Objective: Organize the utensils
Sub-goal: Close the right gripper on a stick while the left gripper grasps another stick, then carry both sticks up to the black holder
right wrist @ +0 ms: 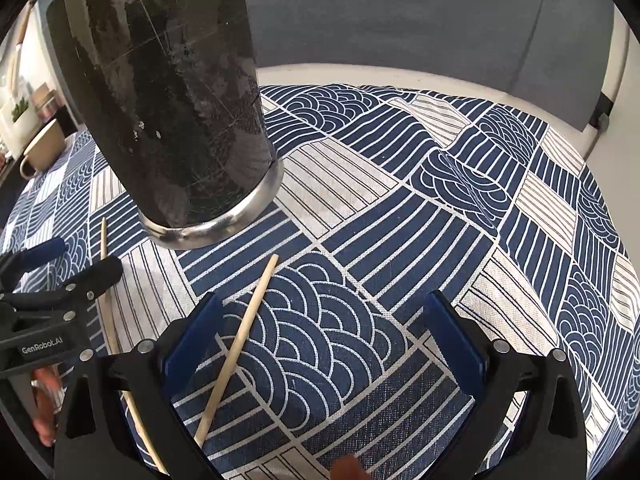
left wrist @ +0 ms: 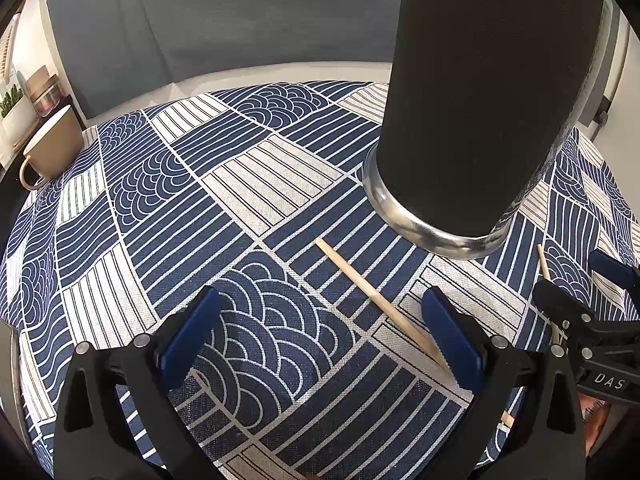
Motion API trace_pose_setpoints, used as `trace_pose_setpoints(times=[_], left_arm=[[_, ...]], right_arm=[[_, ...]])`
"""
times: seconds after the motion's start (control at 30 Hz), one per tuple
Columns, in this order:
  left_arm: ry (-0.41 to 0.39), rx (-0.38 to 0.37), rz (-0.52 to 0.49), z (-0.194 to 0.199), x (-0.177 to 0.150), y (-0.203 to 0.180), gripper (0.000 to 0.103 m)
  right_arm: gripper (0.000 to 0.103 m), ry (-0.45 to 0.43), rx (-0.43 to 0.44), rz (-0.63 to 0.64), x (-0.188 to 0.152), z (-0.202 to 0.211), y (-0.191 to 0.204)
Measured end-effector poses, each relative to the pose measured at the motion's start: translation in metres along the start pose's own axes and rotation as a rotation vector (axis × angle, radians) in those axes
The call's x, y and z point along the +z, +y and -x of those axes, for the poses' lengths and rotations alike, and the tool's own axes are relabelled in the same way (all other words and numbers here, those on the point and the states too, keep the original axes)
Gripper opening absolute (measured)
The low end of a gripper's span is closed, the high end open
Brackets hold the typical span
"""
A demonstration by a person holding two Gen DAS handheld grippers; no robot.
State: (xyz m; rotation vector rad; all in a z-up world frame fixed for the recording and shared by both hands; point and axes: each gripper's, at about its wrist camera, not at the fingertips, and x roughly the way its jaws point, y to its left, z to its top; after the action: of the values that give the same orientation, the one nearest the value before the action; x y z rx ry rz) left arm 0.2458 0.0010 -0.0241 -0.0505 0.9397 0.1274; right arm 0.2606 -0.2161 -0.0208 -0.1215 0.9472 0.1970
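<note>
A tall black tumbler (left wrist: 480, 92) with a steel base stands on the blue-and-white patterned cloth; it also shows in the right wrist view (right wrist: 168, 92). Two wooden chopsticks lie flat on the cloth. One chopstick (left wrist: 376, 300) runs toward my left gripper's right finger. The other chopstick (left wrist: 544, 262) lies under the right gripper's fingers. In the right wrist view they are the near chopstick (right wrist: 240, 344) and the far chopstick (right wrist: 108, 300). My left gripper (left wrist: 320, 332) is open and empty. My right gripper (right wrist: 324, 336) is open and empty, with the near chopstick between its fingers.
A beige mug (left wrist: 52, 144) stands at the cloth's far left edge, also in the right wrist view (right wrist: 42, 150). Jars and a small plant (left wrist: 12, 108) sit on a shelf behind it. A grey sofa back (left wrist: 224, 16) rises beyond the table.
</note>
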Motion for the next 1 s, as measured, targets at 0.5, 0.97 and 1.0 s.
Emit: trace_pose_setpoints(times=[0.5, 0.97, 1.0], left_arm=[[0.042, -0.011, 0.001, 0.013, -0.005, -0.006, 0.071], [0.102, -0.151, 0.116, 0.04, -0.019, 0.054, 0.005], [0.096, -0.157, 0.118, 0.043, -0.02, 0.058, 0.005]], right_arm=[[0.061, 0.05, 0.004, 0.014, 0.003, 0.006, -0.001], [0.005, 0.007, 0.141, -0.09, 0.018, 0.029, -0.033], [0.005, -0.009, 0.173, -0.1, 0.02, 0.032, -0.036]])
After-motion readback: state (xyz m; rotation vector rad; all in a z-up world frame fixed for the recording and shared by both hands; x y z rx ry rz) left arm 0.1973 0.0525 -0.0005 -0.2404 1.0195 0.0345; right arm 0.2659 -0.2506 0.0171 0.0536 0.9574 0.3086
